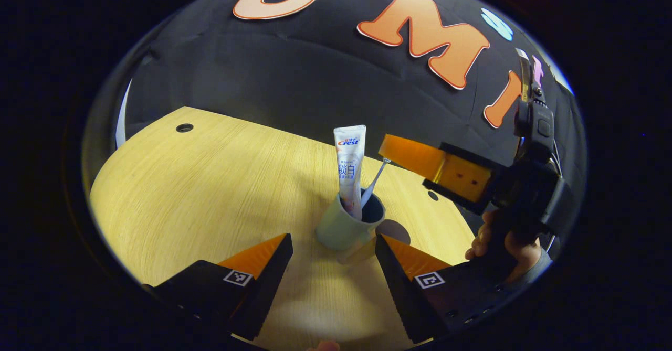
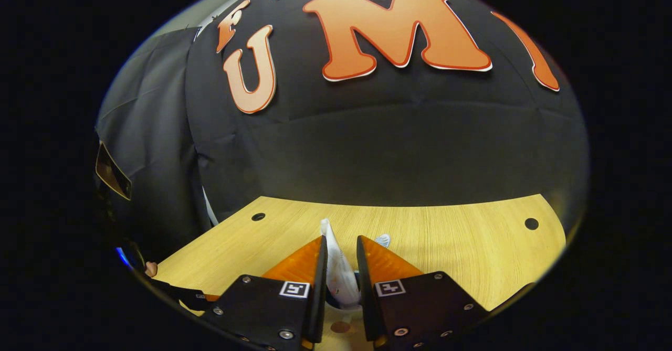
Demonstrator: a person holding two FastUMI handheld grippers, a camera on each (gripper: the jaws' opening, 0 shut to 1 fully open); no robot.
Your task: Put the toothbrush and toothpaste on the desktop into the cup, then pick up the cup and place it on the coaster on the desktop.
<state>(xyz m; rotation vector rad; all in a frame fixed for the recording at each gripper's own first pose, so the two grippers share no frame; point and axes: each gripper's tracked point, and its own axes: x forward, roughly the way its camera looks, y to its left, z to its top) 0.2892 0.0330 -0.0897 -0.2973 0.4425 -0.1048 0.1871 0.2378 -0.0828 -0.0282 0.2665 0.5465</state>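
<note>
Pale green cup (image 1: 346, 227) standing on the wooden table (image 1: 210, 193), holding the upright toothpaste (image 1: 350, 170) and toothbrush (image 1: 374, 183). Left gripper (image 1: 333, 251) near the cup, fingers apart. Right gripper (image 2: 341, 259) above the cup, fingers narrowly parted about the toothpaste (image 2: 338, 272); contact cannot be determined. Coaster (image 1: 396, 231) just behind the cup.

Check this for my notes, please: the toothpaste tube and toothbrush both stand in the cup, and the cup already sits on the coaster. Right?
Not quite. In the left gripper view the toothpaste tube and toothbrush stand in the cup, but the cup rests on the bare desk, beside the coaster.
</note>
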